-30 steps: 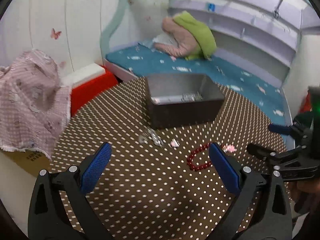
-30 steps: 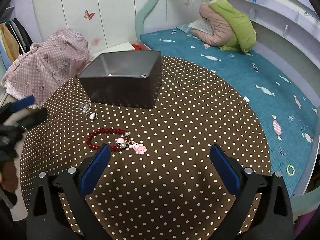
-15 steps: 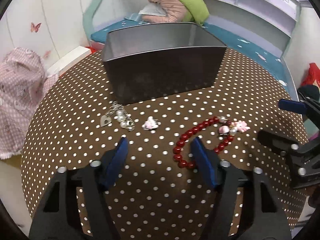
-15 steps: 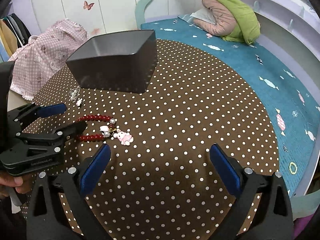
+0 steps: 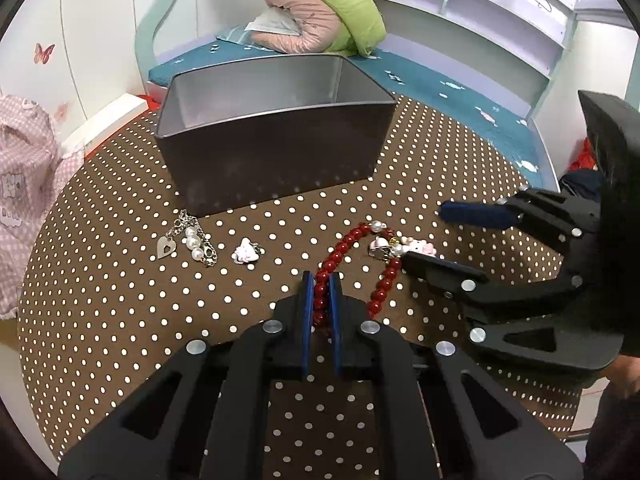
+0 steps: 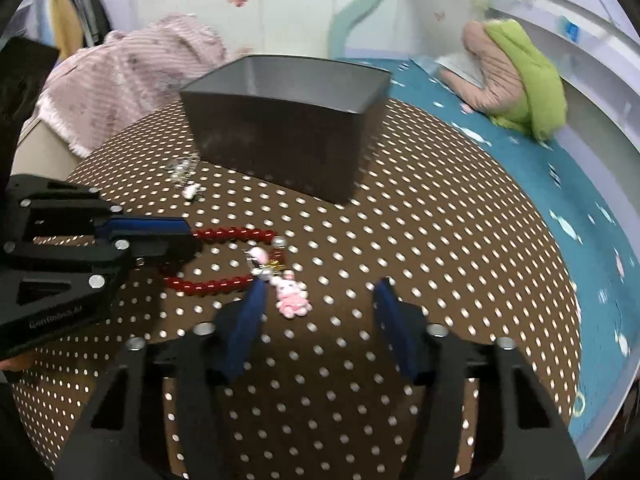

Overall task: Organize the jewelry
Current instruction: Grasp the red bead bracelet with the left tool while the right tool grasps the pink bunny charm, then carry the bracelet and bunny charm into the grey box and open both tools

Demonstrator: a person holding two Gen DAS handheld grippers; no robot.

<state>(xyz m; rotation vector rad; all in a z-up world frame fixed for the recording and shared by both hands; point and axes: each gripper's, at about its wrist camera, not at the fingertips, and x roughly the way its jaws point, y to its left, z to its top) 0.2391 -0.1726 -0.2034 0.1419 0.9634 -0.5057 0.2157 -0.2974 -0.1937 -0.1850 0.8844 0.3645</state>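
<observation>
Red bead bracelet [image 5: 352, 264] lies flat on the dotted desk [image 5: 120, 320], its loop pinched at the 6 o'clock end between the closed left tongs [image 5: 322, 280]; a pink bunny charm [image 6: 292, 294] and pearl sit at its 1 o'clock end. Silver chain with heart pendant and pearls [image 5: 188, 240] lies at 10 o'clock from the bracelet. Small white-pink charm [image 5: 246, 254] rests between them. Dark open box [image 5: 276, 160] stands upright at 12 o'clock.

White lettering on the left gripper [image 6: 188, 238] body seems to read "GenRobot.AI", blurred.
</observation>
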